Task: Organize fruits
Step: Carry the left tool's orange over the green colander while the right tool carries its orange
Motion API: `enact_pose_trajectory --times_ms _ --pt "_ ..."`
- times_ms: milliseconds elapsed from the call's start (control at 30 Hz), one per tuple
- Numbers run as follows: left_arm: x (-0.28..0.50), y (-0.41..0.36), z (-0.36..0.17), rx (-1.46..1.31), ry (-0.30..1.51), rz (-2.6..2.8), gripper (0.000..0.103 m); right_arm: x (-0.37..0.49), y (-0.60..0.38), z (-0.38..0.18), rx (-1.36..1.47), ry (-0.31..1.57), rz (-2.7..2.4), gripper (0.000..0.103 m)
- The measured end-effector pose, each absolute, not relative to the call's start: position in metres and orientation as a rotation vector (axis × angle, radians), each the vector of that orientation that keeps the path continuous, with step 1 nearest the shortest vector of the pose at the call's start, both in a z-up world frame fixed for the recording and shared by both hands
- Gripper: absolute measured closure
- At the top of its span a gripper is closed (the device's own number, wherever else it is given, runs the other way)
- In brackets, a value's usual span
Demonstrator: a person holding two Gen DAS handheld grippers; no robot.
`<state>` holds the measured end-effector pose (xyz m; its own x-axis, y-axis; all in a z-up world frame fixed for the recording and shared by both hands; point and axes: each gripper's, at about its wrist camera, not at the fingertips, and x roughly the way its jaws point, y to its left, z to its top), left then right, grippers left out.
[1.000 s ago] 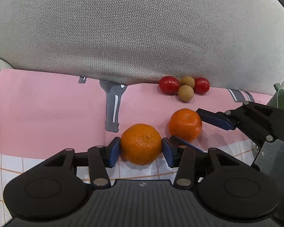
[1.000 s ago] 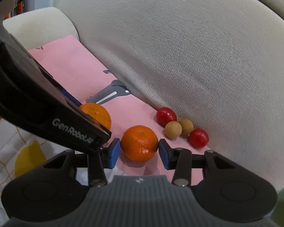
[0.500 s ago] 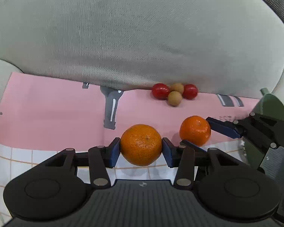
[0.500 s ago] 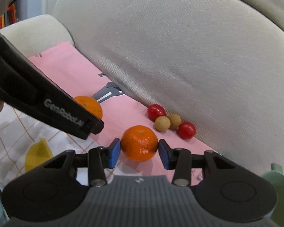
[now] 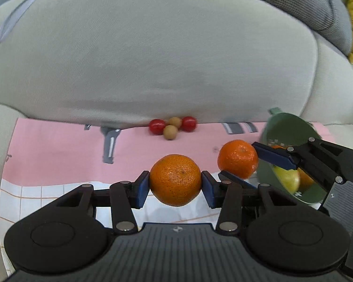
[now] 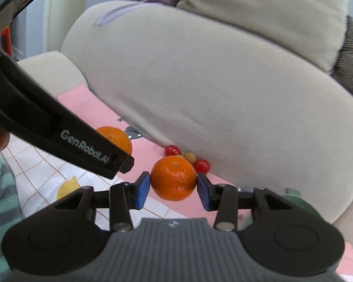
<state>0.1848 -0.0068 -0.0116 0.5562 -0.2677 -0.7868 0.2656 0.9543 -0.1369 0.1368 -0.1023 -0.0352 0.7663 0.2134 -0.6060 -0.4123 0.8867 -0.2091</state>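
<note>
On left wrist view, left gripper [image 5: 175, 185] is clamping an orange [image 5: 175, 180] above the pink cloth [image 5: 58, 150]; green bowl [image 5: 291, 129] sitting at right. On right wrist view, right gripper [image 6: 173, 189] is squeezing a second orange [image 6: 174, 178], tomatoes [image 6: 172, 150] lying behind by the cushion [image 6: 211, 89].

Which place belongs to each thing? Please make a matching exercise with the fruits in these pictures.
Things:
1. larger mandarin
2. smaller mandarin
3. cherry tomatoes
4. yellow fruit

Places:
a. inside the green bowl
b. gripped in the left tongs
c. at the foot of the sofa cushion
d. gripped in the right tongs

Pairs: 1-b, 2-d, 3-c, 4-a
</note>
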Motion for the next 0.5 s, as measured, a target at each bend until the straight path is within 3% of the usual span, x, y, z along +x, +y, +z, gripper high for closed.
enact_pose_trajectory --times_ms 500 --pt "0.119 -0.073 0.022 0.097 0.835 -0.433 0.051 0.079 -0.173 -0.01 -0.238 0.567 0.198 0.062"
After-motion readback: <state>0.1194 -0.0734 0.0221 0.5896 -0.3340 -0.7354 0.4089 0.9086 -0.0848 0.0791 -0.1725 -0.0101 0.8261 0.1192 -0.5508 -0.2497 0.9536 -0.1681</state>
